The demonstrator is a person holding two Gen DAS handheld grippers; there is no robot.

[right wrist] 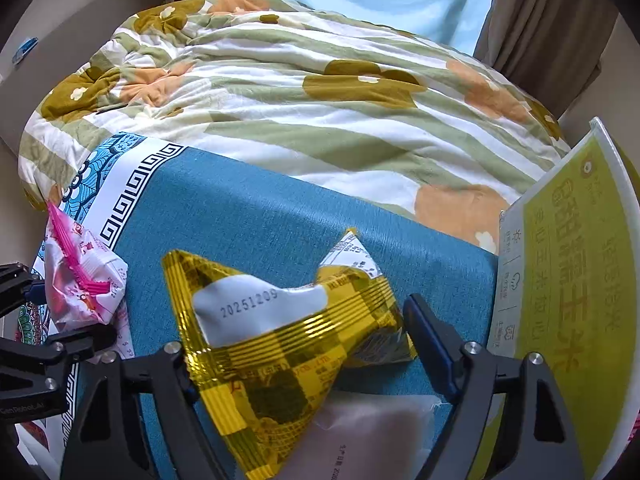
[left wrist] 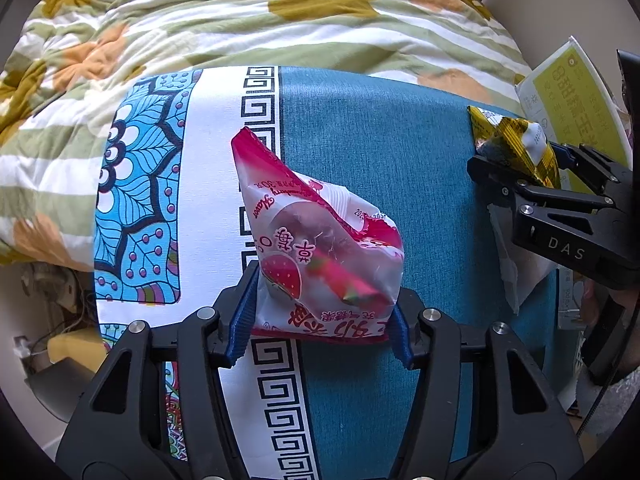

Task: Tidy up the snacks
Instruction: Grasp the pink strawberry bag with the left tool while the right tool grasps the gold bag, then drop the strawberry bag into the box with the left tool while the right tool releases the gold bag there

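Pink strawberry snack packet (left wrist: 320, 248) crumpled, pinched in left gripper (left wrist: 322, 320).

I was in a home bedroom: a rumpled floral quilt (right wrist: 300, 92) lay at twelve o'clock, brown curtains (right wrist: 532, 12) beyond it.

Right wrist view. The right gripper (right wrist: 300, 344) straddled a gold checked snack packet (right wrist: 280, 344) on the blue cloth (right wrist: 280, 216); its left finger touched the packet, while its right finger (right wrist: 430, 344) stood just clear. Left of the packet, the left gripper (right wrist: 60, 320) held a pink snack packet (right wrist: 80, 280). Right of it leaned a yellow-green box (right wrist: 568, 280); behind it lay a floral quilt (right wrist: 300, 92).
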